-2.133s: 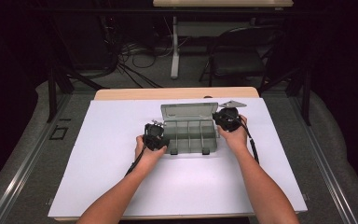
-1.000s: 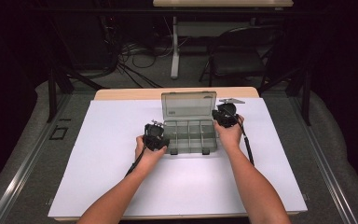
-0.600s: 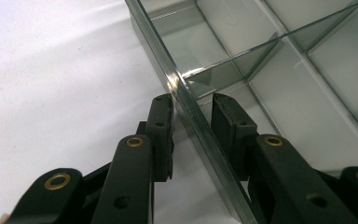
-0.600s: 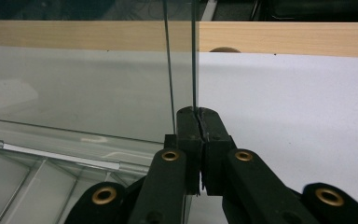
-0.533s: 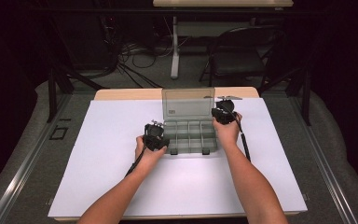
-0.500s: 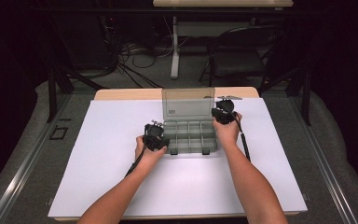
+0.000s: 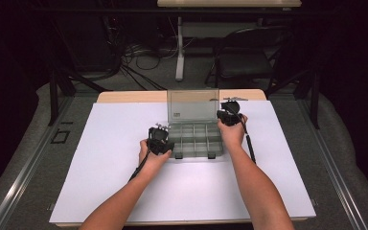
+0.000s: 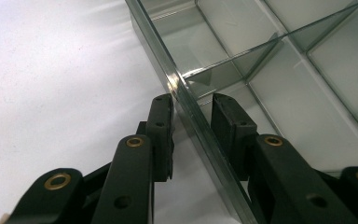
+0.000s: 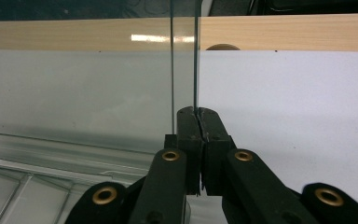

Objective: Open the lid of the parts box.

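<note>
1. The clear organizer box (image 7: 194, 139) stands on the white table sheet (image 7: 100, 158), near its far middle, with its lid (image 7: 193, 105) upright.
2. The right gripper (image 9: 196, 114) has its jaws pressed together on the lid's edge.
3. The left gripper (image 8: 192, 105) has its jaws apart, one on each side of the box's left wall.

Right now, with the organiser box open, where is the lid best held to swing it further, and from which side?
Grip the lid by its thin right side edge, coming from the right, as the right tool does: jaws shut flat on that edge. The lid stands about upright, so the edge is free. The left tool straddles the tray's left wall, steadying the base.
</note>
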{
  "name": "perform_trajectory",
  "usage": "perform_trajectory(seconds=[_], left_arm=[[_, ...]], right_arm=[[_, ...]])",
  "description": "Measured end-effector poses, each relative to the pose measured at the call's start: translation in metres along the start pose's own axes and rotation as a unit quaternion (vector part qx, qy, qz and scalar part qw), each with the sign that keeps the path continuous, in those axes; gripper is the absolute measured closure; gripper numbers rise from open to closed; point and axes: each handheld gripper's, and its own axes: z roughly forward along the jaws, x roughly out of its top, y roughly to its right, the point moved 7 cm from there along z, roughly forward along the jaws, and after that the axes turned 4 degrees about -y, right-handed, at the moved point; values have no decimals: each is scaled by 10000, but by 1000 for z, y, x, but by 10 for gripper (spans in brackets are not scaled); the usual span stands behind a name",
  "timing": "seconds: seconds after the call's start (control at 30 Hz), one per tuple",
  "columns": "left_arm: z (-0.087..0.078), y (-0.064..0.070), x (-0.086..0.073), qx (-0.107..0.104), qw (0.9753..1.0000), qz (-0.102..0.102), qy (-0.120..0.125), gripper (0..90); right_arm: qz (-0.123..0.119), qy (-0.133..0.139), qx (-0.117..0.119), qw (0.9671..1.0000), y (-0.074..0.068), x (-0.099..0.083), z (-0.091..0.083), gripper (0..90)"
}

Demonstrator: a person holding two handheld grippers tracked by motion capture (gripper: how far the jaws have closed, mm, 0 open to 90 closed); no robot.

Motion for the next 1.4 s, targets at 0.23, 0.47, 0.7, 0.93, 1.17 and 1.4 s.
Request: perform_trajectory(seconds=[0.23,0.47,0.7,0.93,1.17,1.4], left_arm=[[0,0,0,-3,10000,1,-1,696],[0,0,0,-8,10000,-1,1,696],[0,0,0,1,10000,-5,6,697],[0,0,0,1,10000,26,-7,697],[0,0,0,0,10000,14,-4,697],[0,0,0,-4,10000,-7,12,697]], right_arm=[[33,-45,-23,10000,0,0,4,895],[37,-26,-24,10000,2,0,7,896],[107,-47,1,9999,2,-1,10,896],[143,-70,5,9999,3,-2,13,896],[195,-164,25,9997,5,-5,18,897],[196,-169,28,9997,6,-6,20,898]])
